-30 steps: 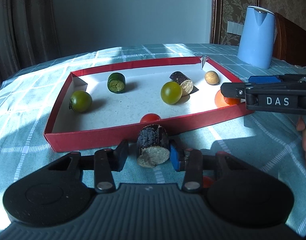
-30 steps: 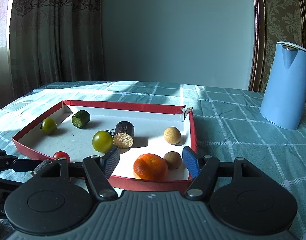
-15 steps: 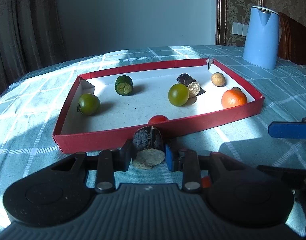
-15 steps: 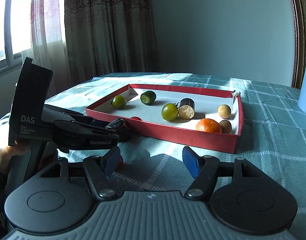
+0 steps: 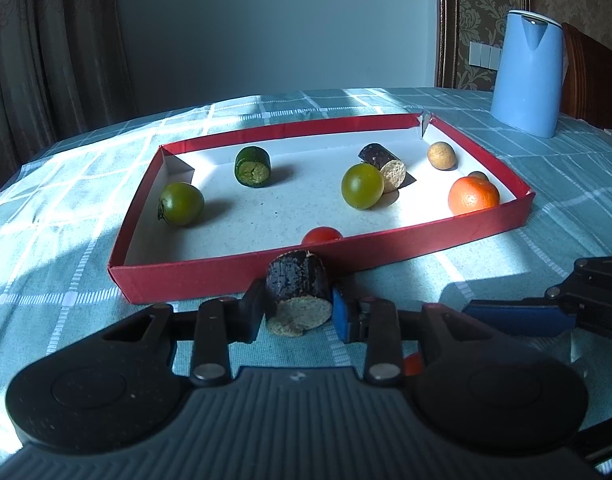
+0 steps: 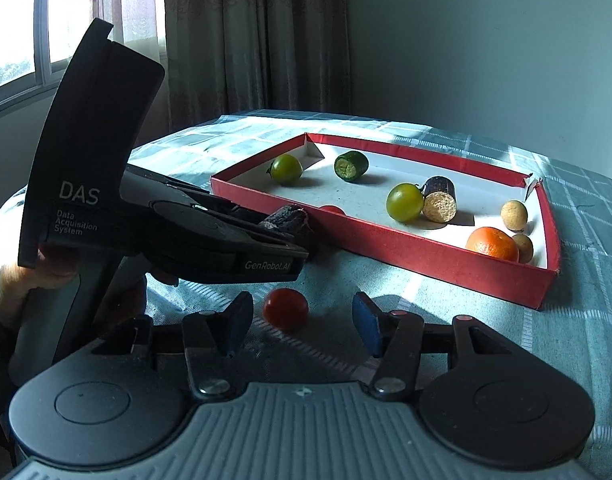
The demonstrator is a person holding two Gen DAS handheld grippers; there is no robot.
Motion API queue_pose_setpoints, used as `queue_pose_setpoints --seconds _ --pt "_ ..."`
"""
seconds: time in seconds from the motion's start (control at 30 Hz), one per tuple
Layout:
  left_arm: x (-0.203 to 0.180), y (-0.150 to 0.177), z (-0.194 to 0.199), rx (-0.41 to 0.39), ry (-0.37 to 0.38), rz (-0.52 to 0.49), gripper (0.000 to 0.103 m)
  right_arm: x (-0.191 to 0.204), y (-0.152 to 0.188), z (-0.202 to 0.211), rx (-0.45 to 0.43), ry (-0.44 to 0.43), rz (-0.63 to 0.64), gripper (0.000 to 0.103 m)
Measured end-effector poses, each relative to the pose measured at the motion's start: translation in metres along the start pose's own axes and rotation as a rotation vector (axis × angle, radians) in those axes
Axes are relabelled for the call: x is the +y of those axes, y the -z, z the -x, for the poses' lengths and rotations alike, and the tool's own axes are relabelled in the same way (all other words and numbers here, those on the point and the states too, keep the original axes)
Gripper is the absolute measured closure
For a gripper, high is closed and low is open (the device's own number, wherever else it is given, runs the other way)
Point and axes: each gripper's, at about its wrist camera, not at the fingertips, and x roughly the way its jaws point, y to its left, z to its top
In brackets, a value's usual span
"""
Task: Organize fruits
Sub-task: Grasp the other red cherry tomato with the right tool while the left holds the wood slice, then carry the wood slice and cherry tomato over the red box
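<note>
One checked teal tablecloth (image 5: 506, 264) under curtains (image 6: 257, 32).

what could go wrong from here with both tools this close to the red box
The left tool holds the dark cut piece low, right by the red box wall; lifting too little could catch the rim and shift the box. The right tool is open around the red tomato, which may roll away as it closes. The tools are very near each other and might collide.

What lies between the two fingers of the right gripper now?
In the right wrist view, a red cherry tomato sits on the tablecloth between the open right gripper fingers, touching neither.
</note>
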Motion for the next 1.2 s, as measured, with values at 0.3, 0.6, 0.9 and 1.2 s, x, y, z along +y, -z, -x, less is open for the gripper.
queue_pose_setpoints --seconds 0.3,0.6,0.9,1.2 --pt "-0.001 0.0 0.0 -0.001 -0.005 -0.006 0.069 0.006 -0.006 -0.017 0.031 0.023 0.013 0.061" --pt "-0.002 0.0 0.0 -0.002 -0.007 -0.008 0.069 0.004 -0.006 -0.023 0.055 0.042 -0.004 0.079" --pt "-0.007 0.002 0.003 -0.014 -0.003 -0.044 0.072 0.0 -0.004 -0.018 0.038 0.078 -0.018 0.079" --pt "-0.012 0.01 0.041 -0.151 0.05 -0.073 0.072 -0.009 -0.001 0.006 -0.033 0.134 -0.005 0.079"
